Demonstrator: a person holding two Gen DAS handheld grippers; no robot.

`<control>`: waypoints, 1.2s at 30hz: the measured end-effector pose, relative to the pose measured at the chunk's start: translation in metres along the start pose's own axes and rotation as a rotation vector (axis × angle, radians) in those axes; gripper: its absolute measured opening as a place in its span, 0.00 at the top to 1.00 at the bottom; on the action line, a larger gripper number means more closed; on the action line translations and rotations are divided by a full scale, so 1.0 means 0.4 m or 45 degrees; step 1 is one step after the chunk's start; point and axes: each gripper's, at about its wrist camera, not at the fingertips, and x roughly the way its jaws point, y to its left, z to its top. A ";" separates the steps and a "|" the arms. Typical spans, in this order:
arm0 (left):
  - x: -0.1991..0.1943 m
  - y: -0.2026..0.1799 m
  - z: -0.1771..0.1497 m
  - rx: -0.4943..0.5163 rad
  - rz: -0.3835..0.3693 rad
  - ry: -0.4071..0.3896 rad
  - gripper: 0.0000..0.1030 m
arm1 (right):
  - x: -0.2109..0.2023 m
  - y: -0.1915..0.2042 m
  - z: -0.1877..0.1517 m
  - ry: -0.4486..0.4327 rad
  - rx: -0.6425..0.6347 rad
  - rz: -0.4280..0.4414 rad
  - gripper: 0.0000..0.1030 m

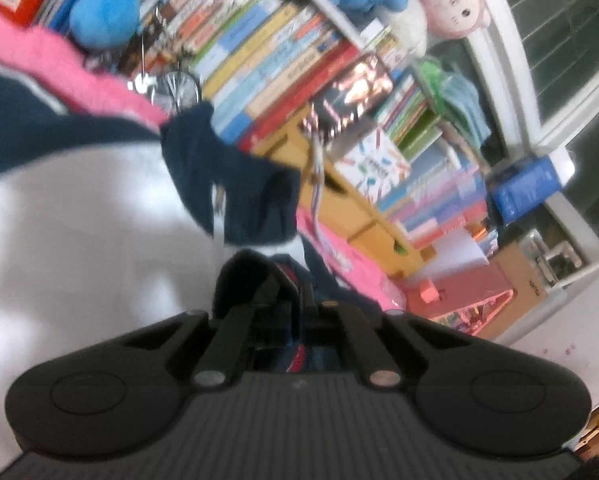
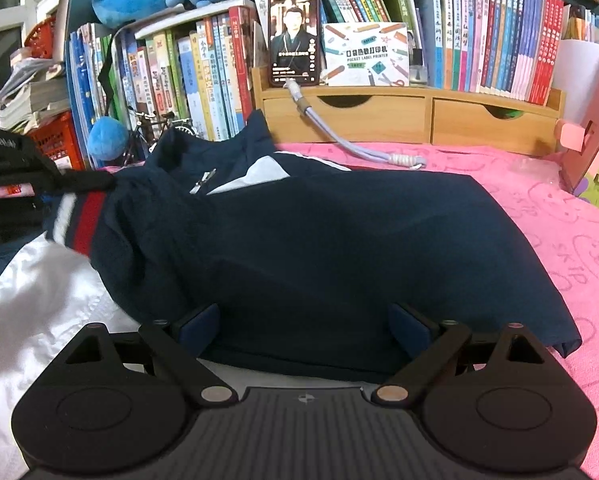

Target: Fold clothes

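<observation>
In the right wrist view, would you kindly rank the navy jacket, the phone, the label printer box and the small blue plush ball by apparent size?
1. Navy jacket, far the largest.
2. Label printer box.
3. Phone, close to the box, so that order is unsure.
4. Blue plush ball, smallest.

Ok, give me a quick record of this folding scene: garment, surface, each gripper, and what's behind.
garment: navy and white jacket, lying partly folded
surface: pink blanket
left gripper: shut on the jacket's striped cuff
right gripper: open, over the jacket's near hem
behind: phone propped on a wooden drawer shelf, rows of books
</observation>
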 end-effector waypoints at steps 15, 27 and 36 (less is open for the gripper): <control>-0.060 0.117 0.142 0.139 0.360 -0.081 0.96 | -0.069 -0.062 0.010 -0.138 -0.115 -0.097 0.10; -0.029 0.183 0.131 0.228 0.473 -0.025 0.88 | -0.067 -0.057 -0.044 -0.079 -0.514 -0.211 0.01; 0.003 0.182 0.117 0.402 0.561 -0.034 0.85 | -0.001 -0.042 -0.014 -0.090 -0.547 -0.396 0.01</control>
